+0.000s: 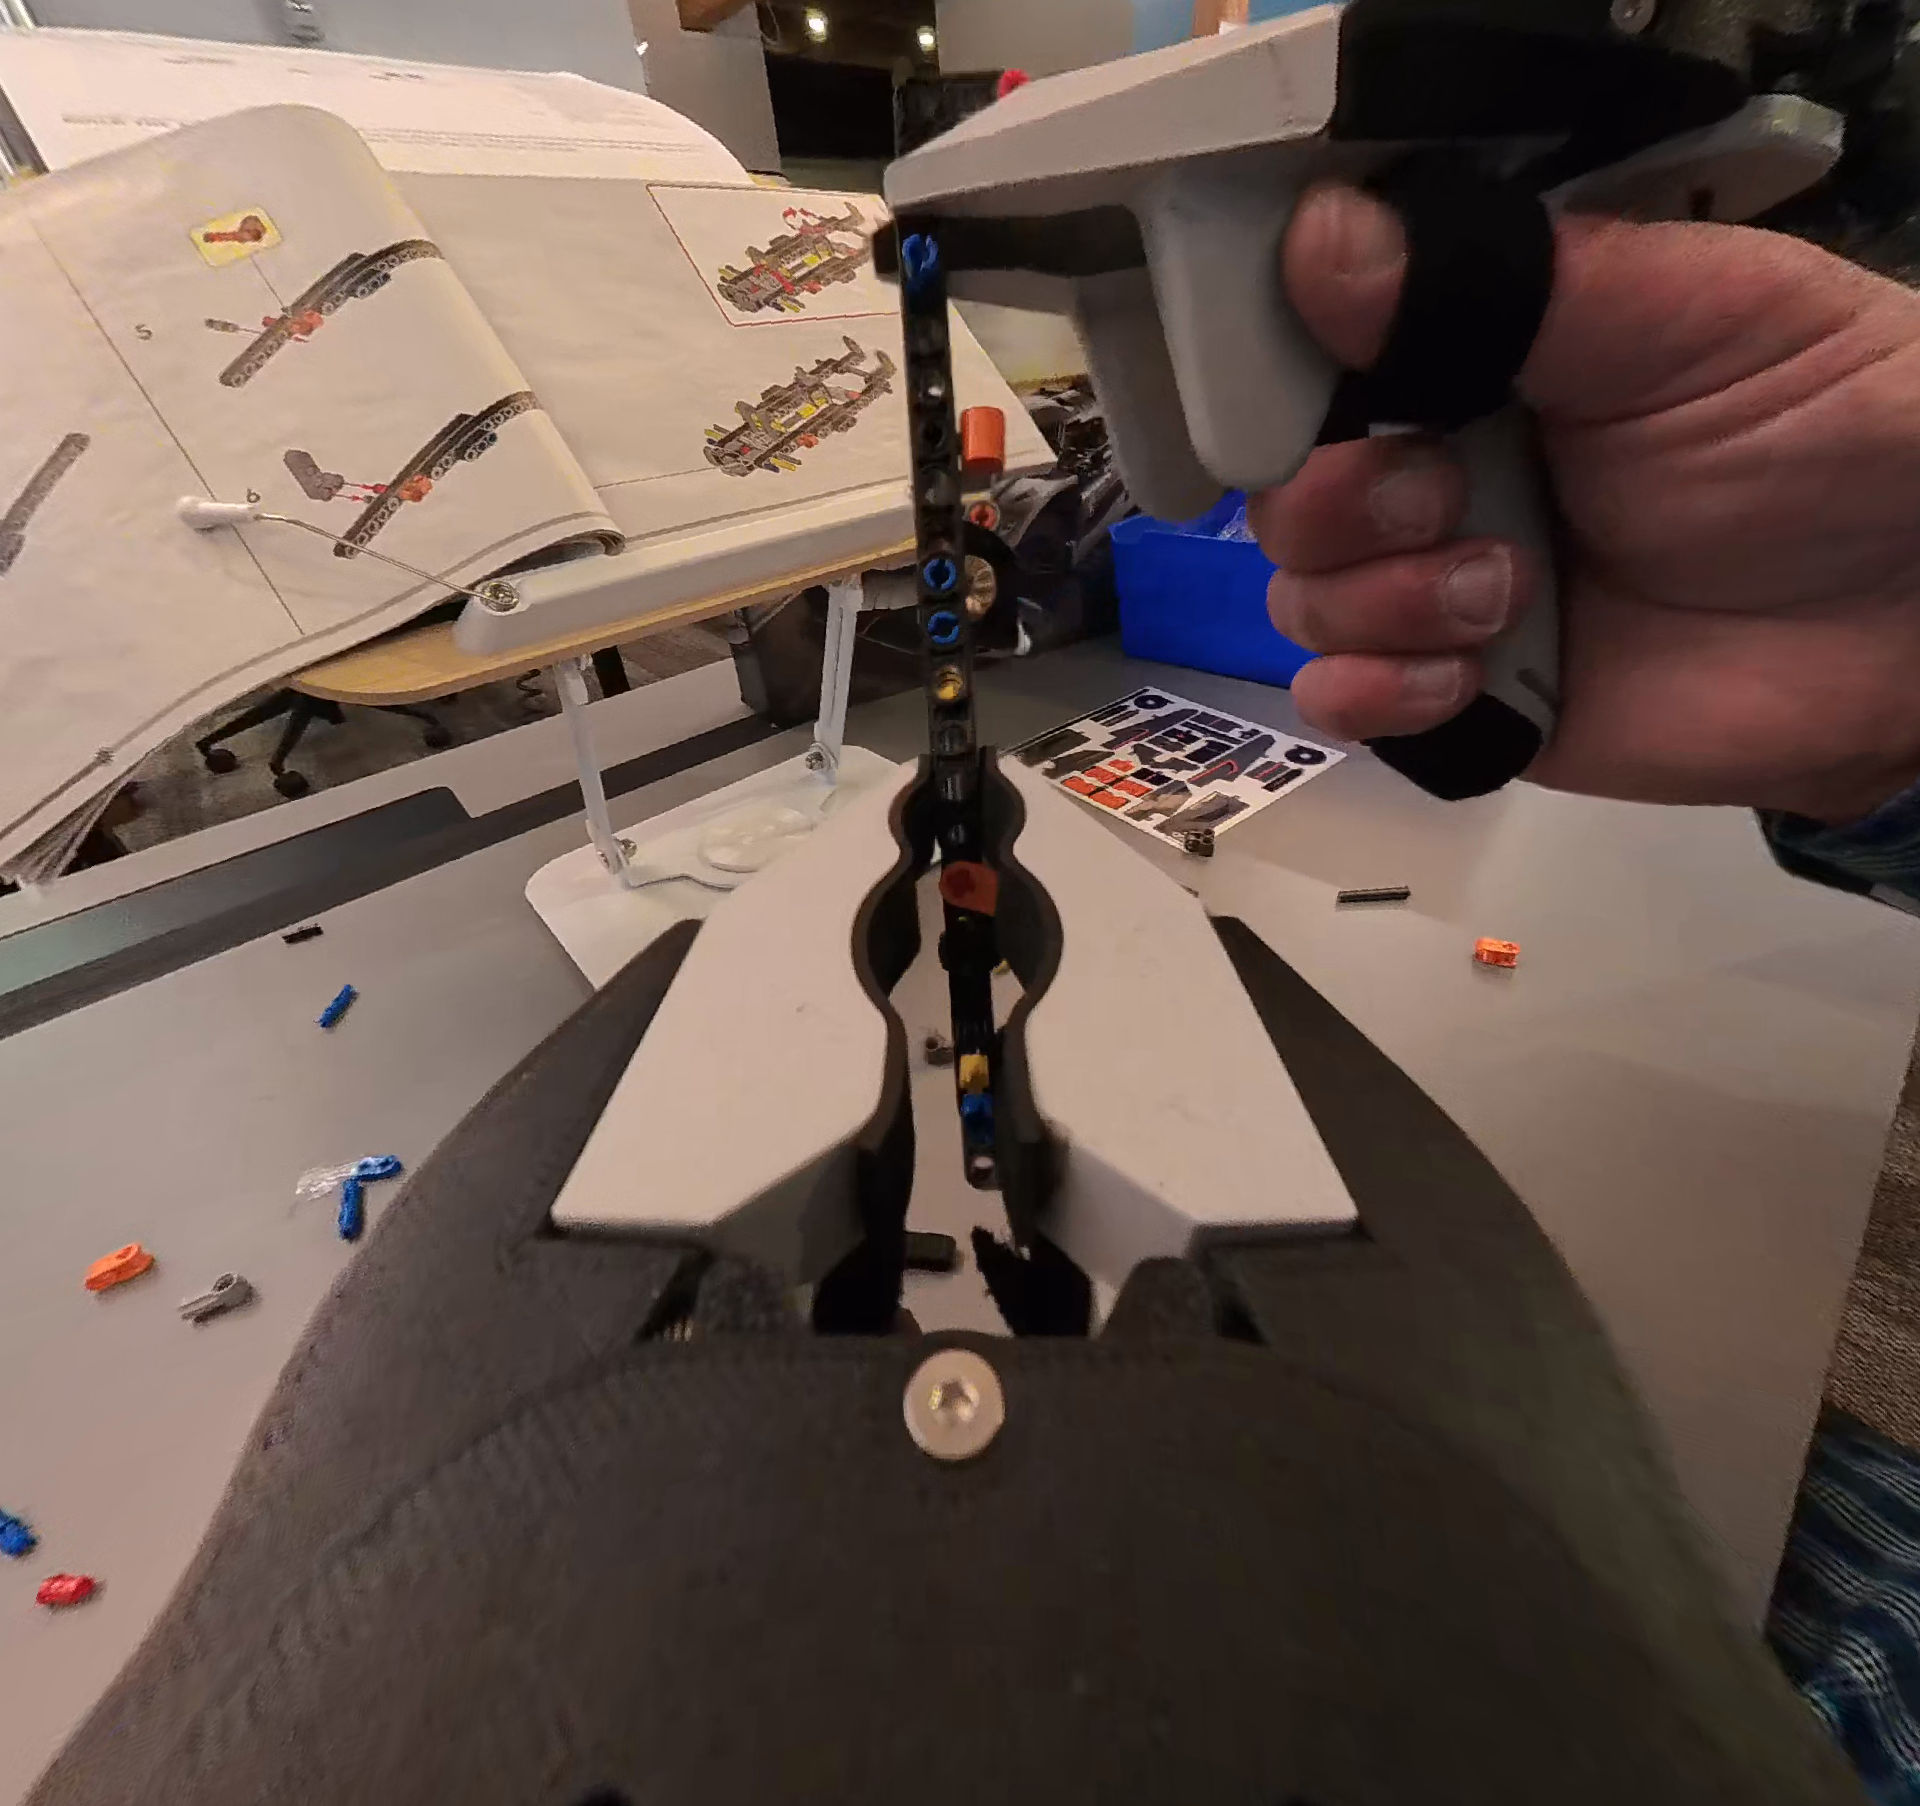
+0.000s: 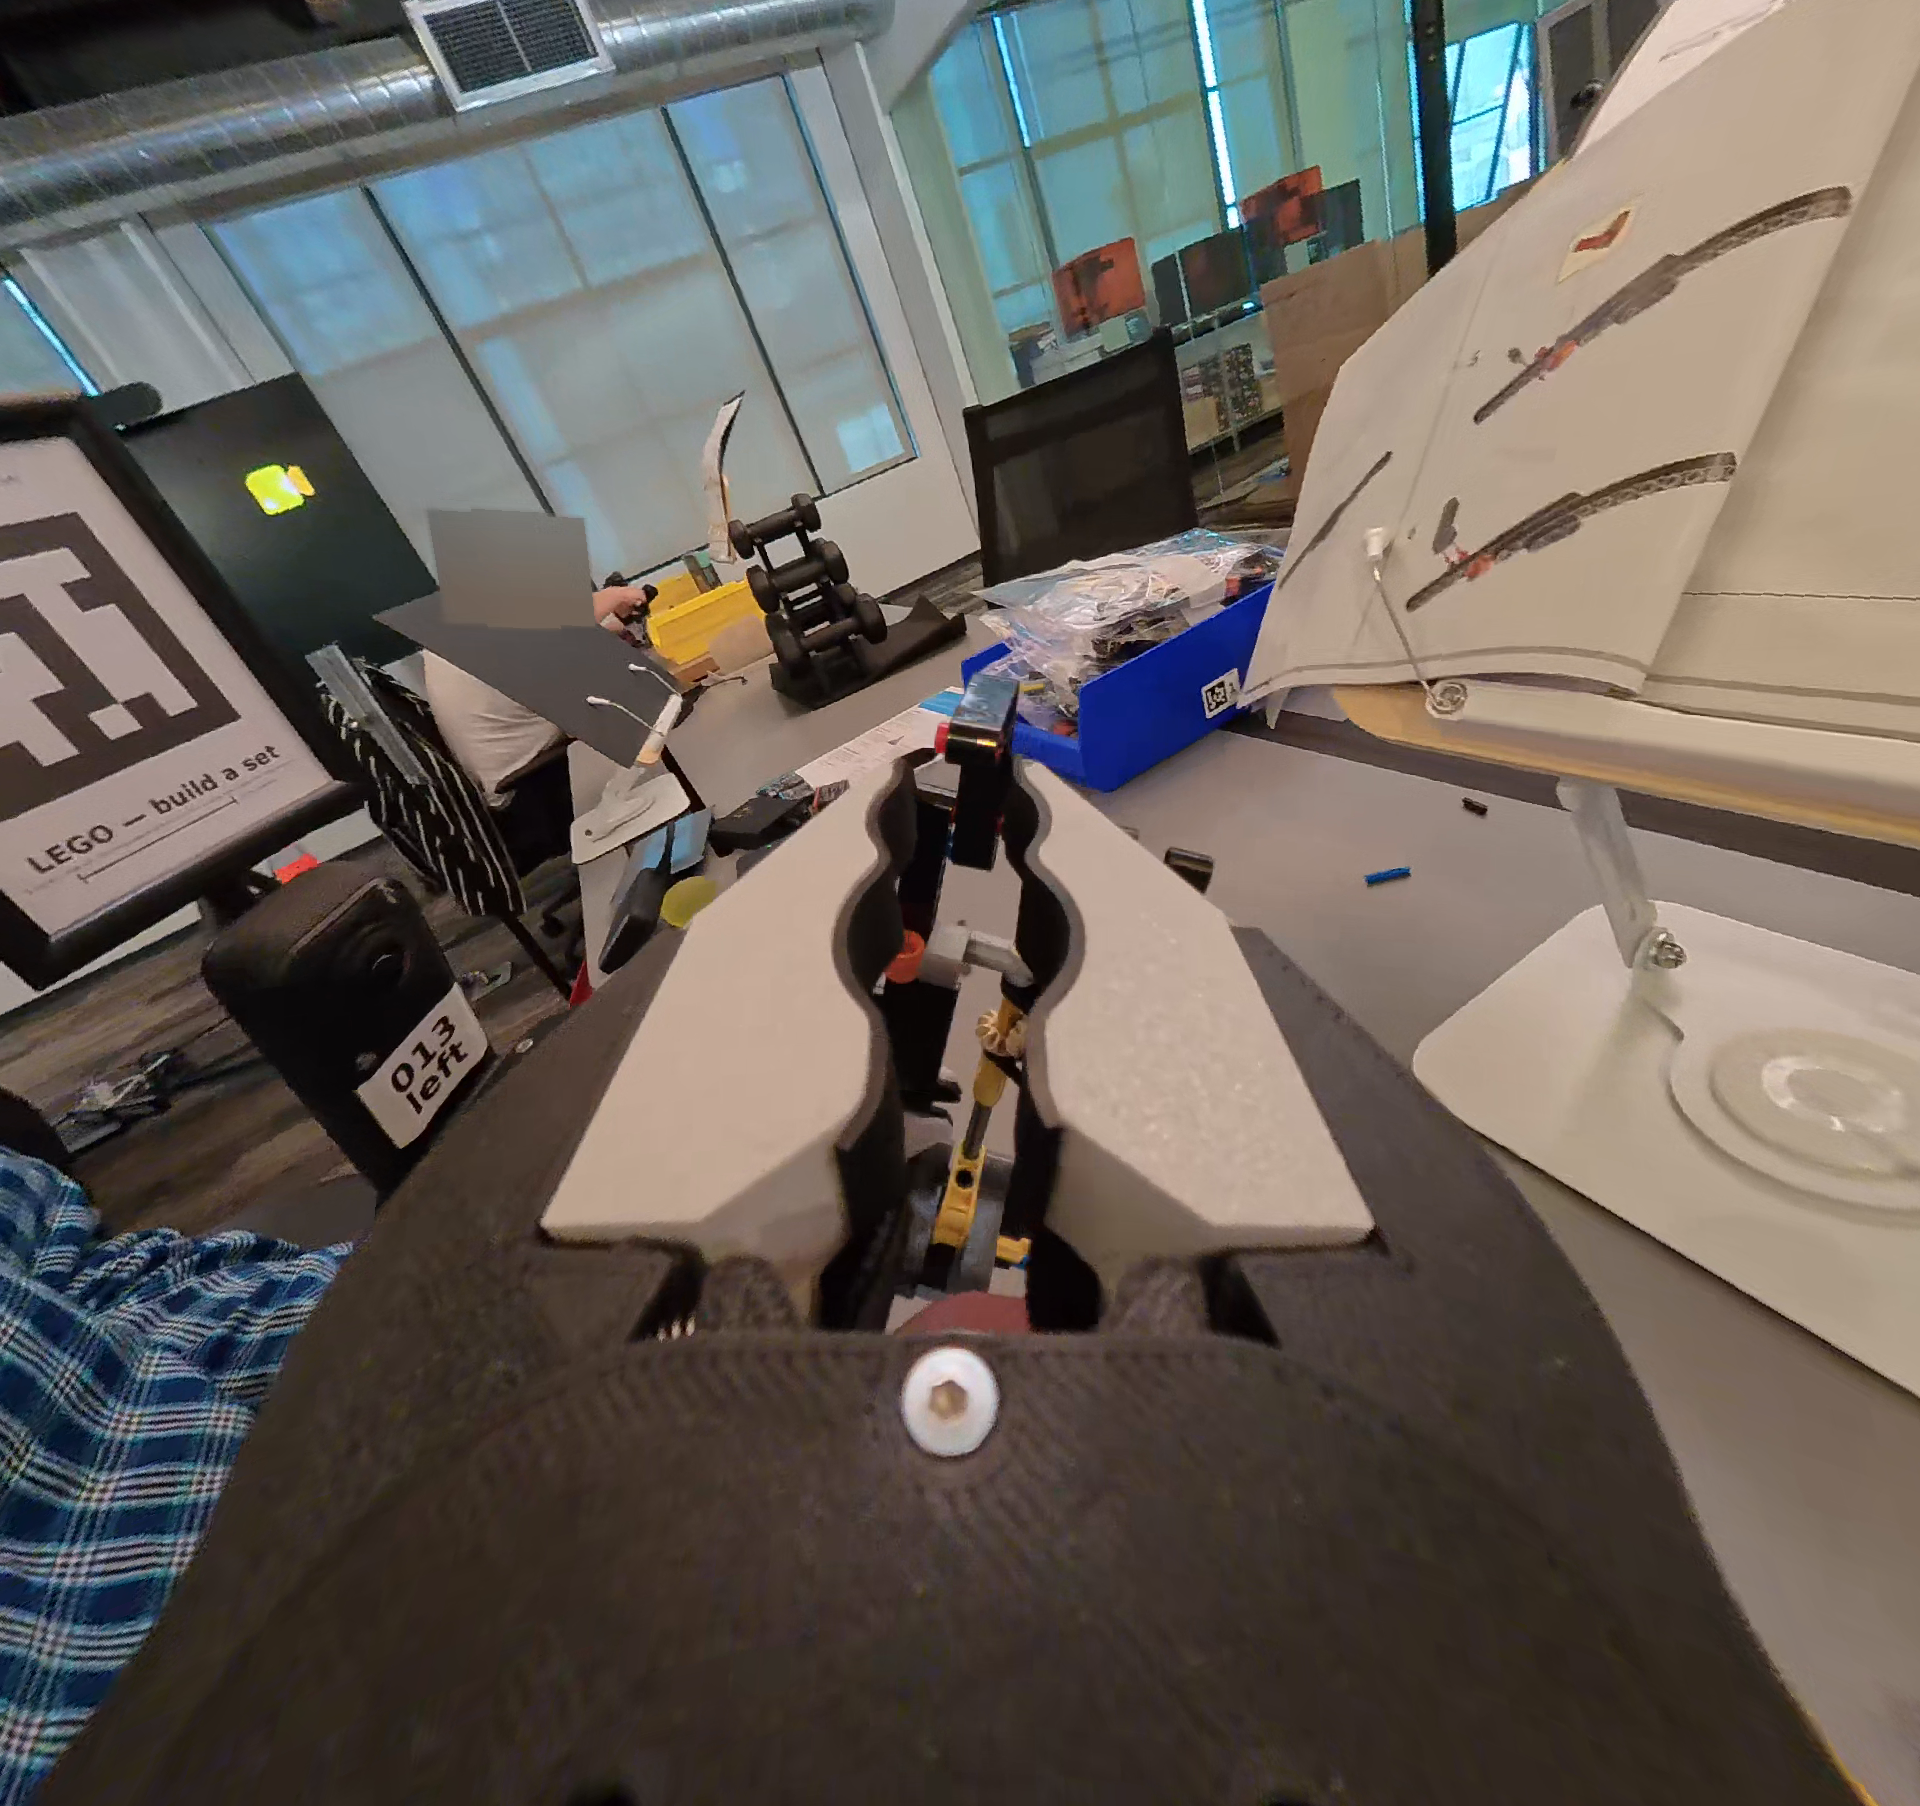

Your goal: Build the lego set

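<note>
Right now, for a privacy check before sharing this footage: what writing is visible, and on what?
I won't copy wording; carriers only.
Framed sign: readable line under a black pattern.
White sticker on a black camera: readable.
Blue bin label: code square only.
Instruction booklet: step numerals, small.
Sticker sheet: too small.

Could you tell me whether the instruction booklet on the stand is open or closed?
Open: the instruction booklet lies spread on its stand, a wire clip pinning its pages.
</note>
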Available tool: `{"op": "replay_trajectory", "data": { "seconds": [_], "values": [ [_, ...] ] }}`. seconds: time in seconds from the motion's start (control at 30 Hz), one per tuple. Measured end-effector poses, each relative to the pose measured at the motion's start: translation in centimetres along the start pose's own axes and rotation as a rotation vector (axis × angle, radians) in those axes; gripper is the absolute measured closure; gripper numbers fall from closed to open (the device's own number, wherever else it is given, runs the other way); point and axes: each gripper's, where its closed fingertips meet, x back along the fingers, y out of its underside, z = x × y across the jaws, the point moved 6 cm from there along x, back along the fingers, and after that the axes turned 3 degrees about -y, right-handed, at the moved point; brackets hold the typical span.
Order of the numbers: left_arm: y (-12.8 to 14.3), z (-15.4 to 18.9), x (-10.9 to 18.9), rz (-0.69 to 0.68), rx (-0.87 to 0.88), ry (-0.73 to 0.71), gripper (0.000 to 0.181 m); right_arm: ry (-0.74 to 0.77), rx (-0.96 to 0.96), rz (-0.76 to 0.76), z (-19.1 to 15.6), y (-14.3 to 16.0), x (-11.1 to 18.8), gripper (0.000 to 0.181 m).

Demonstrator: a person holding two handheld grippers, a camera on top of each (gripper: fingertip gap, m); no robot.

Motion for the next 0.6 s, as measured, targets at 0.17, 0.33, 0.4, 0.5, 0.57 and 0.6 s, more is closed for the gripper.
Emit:
{"op": "replay_trajectory", "data": {
  "seconds": [0.17,0.33,0.4,0.5,0.57,0.6],
  "values": [
    [-0.7,-0.9,0.1,0.032,0.048,-0.026,0.176,0.034,-0.006,0.051,0.5,-0.5,0.8,0.137],
    [-0.5,-0.8,0.1,0.042,0.065,-0.021,0.176,0.059,0.102,-0.03,-0.7,0.4,-0.1,0.132],
    [-0.6,-0.9,0.1,0.05,0.075,-0.024,0.176,0.103,0.128,-0.042,-0.5,0.3,-0.2,0.136],
    [-0.7,-0.9,0.2,0.051,0.045,-0.041,0.176,0.113,0.088,-0.057,-0.4,0.5,-0.3,0.152],
    [-0.8,-0.6,0.2,0.05,0.019,-0.052,0.176,0.12,0.062,-0.068,-0.4,0.9,-0.4,0.153],
    [-0.8,-0.4,0.2,0.051,0.007,-0.049,0.176,0.121,0.048,-0.063,-0.3,0.9,-0.5,0.152]
  ]
}}
